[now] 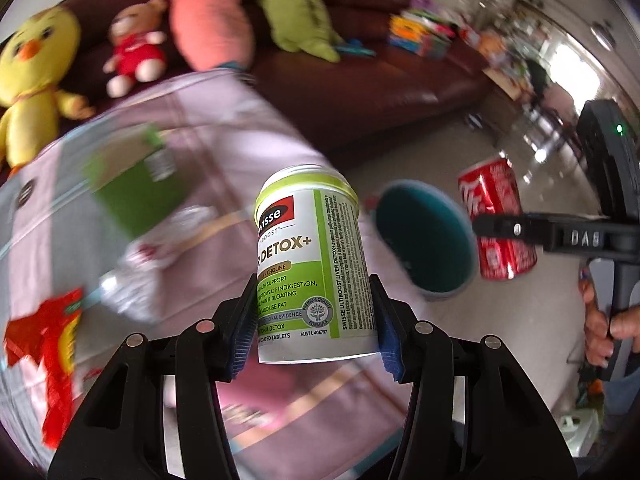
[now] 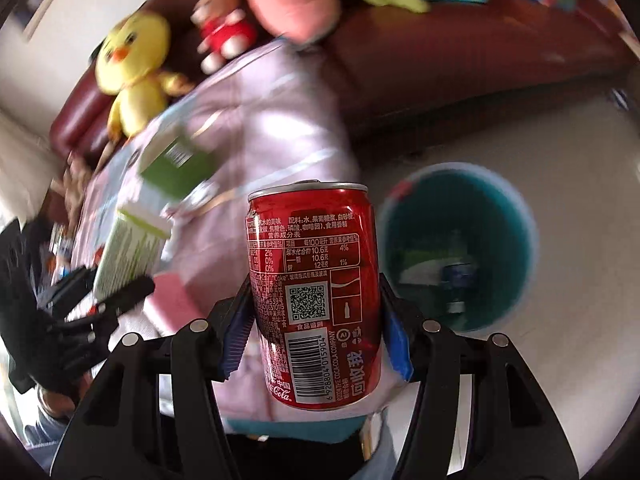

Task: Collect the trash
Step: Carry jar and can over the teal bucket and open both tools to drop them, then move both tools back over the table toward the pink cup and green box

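My left gripper (image 1: 316, 336) is shut on a white and green Swisse supplement bottle (image 1: 312, 264), held upright above the pink tablecloth (image 1: 240, 132). My right gripper (image 2: 316, 340) is shut on a red Coca-Cola can (image 2: 316, 292), held upright in the air. The can (image 1: 498, 220) and right gripper also show at the right of the left wrist view. A teal trash bin (image 2: 456, 248) stands on the floor right of the can, with some items inside. It also shows in the left wrist view (image 1: 424, 240), between bottle and can.
On the table lie a green box (image 1: 136, 184), a red wrapper (image 1: 48, 352) and crumpled white plastic (image 1: 148, 268). A dark red sofa (image 1: 360, 80) behind holds plush toys, among them a yellow chick (image 1: 36, 76). Pale floor (image 2: 520, 360) surrounds the bin.
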Tool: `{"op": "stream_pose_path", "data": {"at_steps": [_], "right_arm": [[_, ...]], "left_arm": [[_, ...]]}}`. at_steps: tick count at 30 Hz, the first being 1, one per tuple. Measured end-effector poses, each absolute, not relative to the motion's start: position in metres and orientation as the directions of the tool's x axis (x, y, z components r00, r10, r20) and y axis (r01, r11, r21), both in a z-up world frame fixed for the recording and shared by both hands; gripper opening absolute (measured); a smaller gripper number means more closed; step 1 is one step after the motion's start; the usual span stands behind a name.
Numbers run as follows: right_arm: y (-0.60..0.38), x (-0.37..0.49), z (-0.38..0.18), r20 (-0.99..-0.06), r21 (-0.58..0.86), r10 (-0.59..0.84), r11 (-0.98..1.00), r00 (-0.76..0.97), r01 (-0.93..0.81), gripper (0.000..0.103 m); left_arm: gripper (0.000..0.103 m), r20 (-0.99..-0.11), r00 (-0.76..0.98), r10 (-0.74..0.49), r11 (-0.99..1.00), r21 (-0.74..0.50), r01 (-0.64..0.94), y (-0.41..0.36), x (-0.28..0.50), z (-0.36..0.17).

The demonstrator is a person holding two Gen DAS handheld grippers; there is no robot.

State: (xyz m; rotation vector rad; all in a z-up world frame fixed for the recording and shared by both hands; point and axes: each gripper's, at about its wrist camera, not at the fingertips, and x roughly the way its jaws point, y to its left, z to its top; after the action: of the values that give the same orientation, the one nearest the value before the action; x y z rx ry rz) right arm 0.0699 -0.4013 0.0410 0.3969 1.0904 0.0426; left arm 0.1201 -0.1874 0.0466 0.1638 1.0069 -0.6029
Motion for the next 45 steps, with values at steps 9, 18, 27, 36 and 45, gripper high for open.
{"op": "stream_pose_path", "data": {"at_steps": [9, 18, 27, 36, 45], "right_arm": [[-0.492, 0.059, 0.006, -0.862, 0.356, 0.184, 0.883, 0.472, 0.307, 0.055], [-0.524, 0.064, -0.039, -0.879, 0.384, 0.211, 0.846, 0.428, 0.37, 0.055], [-0.528, 0.081, -0.076, -0.899, 0.383, 0.236, 0.832, 0.369, 0.401, 0.055], [-0.524, 0.092, -0.096, -0.902, 0.404, 0.282, 0.816, 0.327, 0.412, 0.061], [-0.523, 0.084, -0.08, -0.907, 0.377, 0.24, 0.829, 0.346, 0.412, 0.073]], "left_arm": [[0.053, -0.877, 0.292, -0.382, 0.751, -0.11, 0.651, -0.294, 0.127, 0.014], [0.053, -0.925, 0.205, -0.321, 0.721, -0.098, 0.686, -0.353, 0.135, -0.033], [0.053, -0.949, 0.136, -0.284, 0.71, -0.113, 0.695, -0.389, 0.147, -0.07], [0.062, -0.961, 0.116, -0.252, 0.707, -0.1, 0.701, -0.395, 0.148, -0.084], [0.068, -0.955, 0.122, -0.271, 0.724, -0.119, 0.679, -0.381, 0.141, -0.074]]}}
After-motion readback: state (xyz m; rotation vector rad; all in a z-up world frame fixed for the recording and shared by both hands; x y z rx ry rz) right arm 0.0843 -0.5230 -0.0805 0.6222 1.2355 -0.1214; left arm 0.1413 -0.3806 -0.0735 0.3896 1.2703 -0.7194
